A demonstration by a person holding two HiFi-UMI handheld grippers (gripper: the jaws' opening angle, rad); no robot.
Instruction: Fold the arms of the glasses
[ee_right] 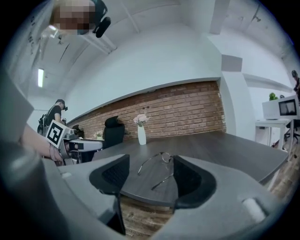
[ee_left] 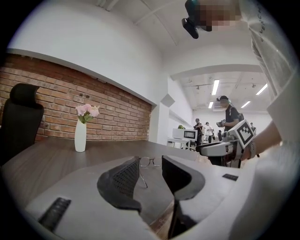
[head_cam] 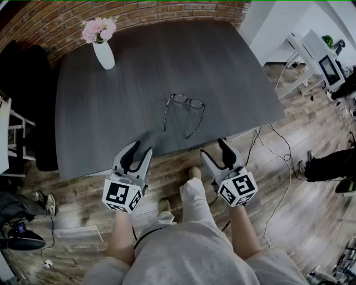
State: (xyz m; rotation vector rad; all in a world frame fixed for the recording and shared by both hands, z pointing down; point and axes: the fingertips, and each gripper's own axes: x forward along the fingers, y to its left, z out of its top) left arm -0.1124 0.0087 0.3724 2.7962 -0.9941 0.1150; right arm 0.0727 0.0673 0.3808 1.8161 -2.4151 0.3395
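Closest to the head camera is the person's lap in light grey trousers (head_cam: 189, 250), with a bare forearm on each side reaching forward to a gripper.

Beyond the knees stands the broad dark grey wood-grain table (head_cam: 139, 67), set against a red brick wall (head_cam: 111, 16) on a brown plank floor (head_cam: 289, 183). A black high-backed office chair (ee_left: 21, 117) stands at the table's left end.

The left gripper (head_cam: 141, 149), a pale grey tool with black pads and a marker cube at its rear, is held just short of the table's near edge. Its jaws are spread, with nothing between them. The right gripper (head_cam: 214, 147), built the same way, is held level with it at the same edge and well apart from it. Its jaws are also spread and empty. Each gripper points across the table top.

A slim white ceramic vase with pink flowers (head_cam: 104, 54) stands upright near the far left corner.

The thin dark metal-framed glasses (head_cam: 187, 101) lie on the table ahead of the two grippers, roughly midway between them. The lenses face away from the person. Both arms are unfolded and run back towards the near edge. Neither gripper touches them, and each gripper view shows them through the gap between its jaws.
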